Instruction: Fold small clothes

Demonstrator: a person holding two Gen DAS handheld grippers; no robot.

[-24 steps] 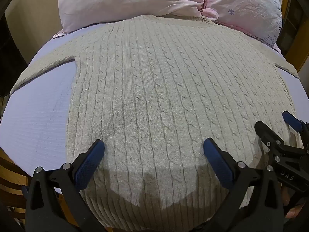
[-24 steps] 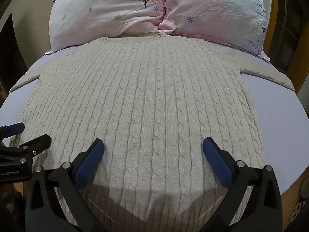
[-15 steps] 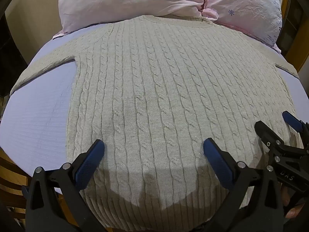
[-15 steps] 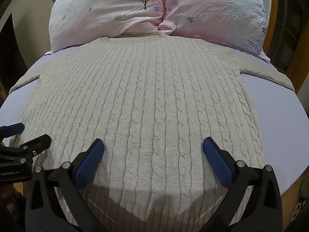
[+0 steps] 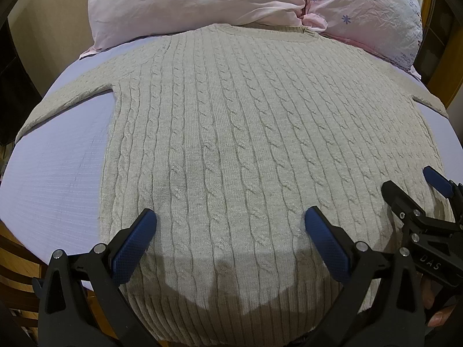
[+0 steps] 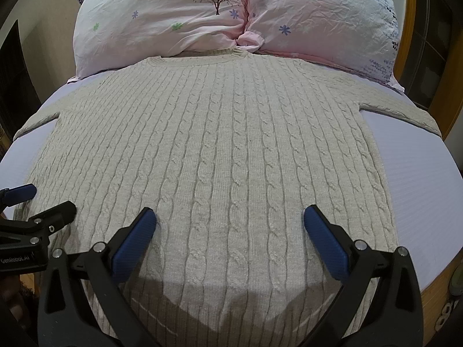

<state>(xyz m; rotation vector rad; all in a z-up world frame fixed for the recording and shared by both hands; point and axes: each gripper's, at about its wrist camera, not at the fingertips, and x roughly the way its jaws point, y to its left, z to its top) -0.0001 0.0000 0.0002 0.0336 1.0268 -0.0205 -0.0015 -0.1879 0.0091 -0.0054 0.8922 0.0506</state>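
Note:
A beige cable-knit sweater (image 5: 237, 133) lies flat on the bed, neck toward the pillows, sleeves spread out to both sides; it also fills the right wrist view (image 6: 225, 156). My left gripper (image 5: 230, 217) is open and empty, hovering just above the sweater's lower left part near the hem. My right gripper (image 6: 230, 215) is open and empty above the lower right part. Each gripper shows at the edge of the other's view: the right one (image 5: 411, 185) and the left one (image 6: 43, 199).
A lavender sheet (image 5: 58, 179) covers the bed. Two pink flowered pillows (image 6: 179, 14) (image 6: 324, 17) lie at the head, touching the sweater's collar. Wooden bed frame edges (image 6: 451, 98) show at the right and at the lower left (image 5: 17, 260).

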